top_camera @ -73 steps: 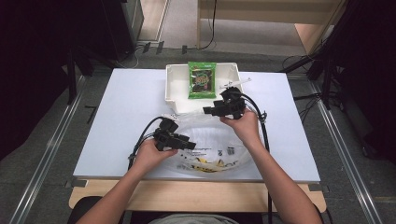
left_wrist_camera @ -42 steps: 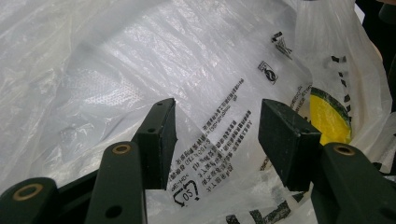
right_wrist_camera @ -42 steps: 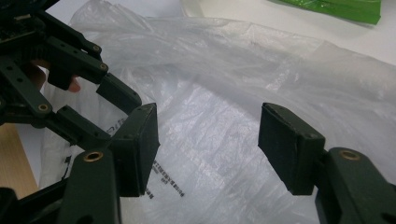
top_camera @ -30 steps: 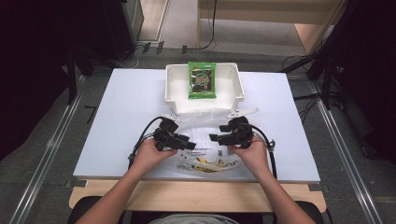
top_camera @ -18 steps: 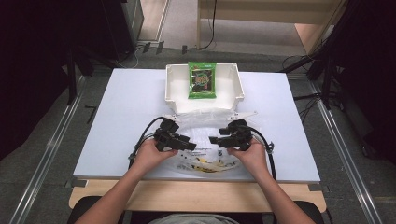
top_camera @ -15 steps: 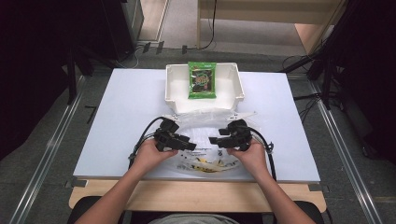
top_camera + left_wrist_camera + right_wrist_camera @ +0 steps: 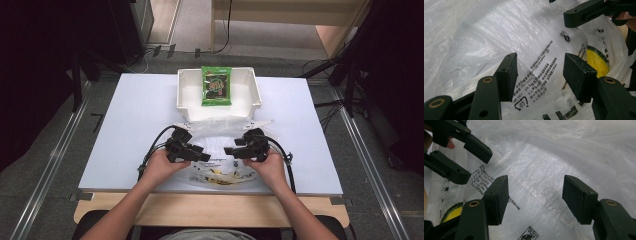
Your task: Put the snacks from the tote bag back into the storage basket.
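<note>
Grippers over a plastic bag on a white worktop. Left gripper, seen from above at the near left of the bag, points right toward the other gripper; in its own view its jaws stand spread, with printed film of the bag showing between them and nothing pinched. Right gripper, at the near right of the bag, points left; in its own view its jaws are likewise spread over crinkled clear film, gripping nothing. Each gripper view shows the tips of the opposite gripper farther off: right gripper at upper right, left gripper at upper left, both also apart. The two tips face each other over the middle of the bag, near but not touching. Whether any pad rests on the film cannot be told.

Bag: translucent, wrinkled, lying flat at the near centre of the worktop, with black print and a yellow mark toward its near edge. Its far edge lies just near of a white tray at the far centre of the worktop. Inside the tray lies a green packet, flat, label up. Black cables loop from each gripper across the worktop beside the person's hands; the forearms enter from the near edge.
</note>
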Demonstrator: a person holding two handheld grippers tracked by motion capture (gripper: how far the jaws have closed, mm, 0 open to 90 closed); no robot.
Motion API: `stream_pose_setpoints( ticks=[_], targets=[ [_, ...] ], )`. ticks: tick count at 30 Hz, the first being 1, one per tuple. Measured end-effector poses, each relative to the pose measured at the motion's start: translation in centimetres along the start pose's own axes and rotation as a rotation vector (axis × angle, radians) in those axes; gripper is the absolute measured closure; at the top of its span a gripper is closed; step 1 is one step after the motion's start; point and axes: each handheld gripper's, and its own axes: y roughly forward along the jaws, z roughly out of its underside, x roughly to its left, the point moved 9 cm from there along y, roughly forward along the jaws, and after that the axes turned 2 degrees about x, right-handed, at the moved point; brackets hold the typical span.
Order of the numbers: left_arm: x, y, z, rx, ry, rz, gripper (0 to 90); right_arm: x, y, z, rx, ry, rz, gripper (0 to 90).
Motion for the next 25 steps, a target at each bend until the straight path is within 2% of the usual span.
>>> stream_pose_setpoints(
  ticks=[21, 25],
  targets=[
    [0.0, 0.03, 0.05, 0.004, 0.002, 0.003, 45.1, -0.04, 0.31, 0.27, 0.016, -0.014, 0.015, 39.1],
    [-0.02, -0.21, -0.11, -0.012, -0.002, 0.004, 44.3, -0.08, 0.14, 0.16, 0.011, -0.019, 0.013, 38.3]
  ],
)
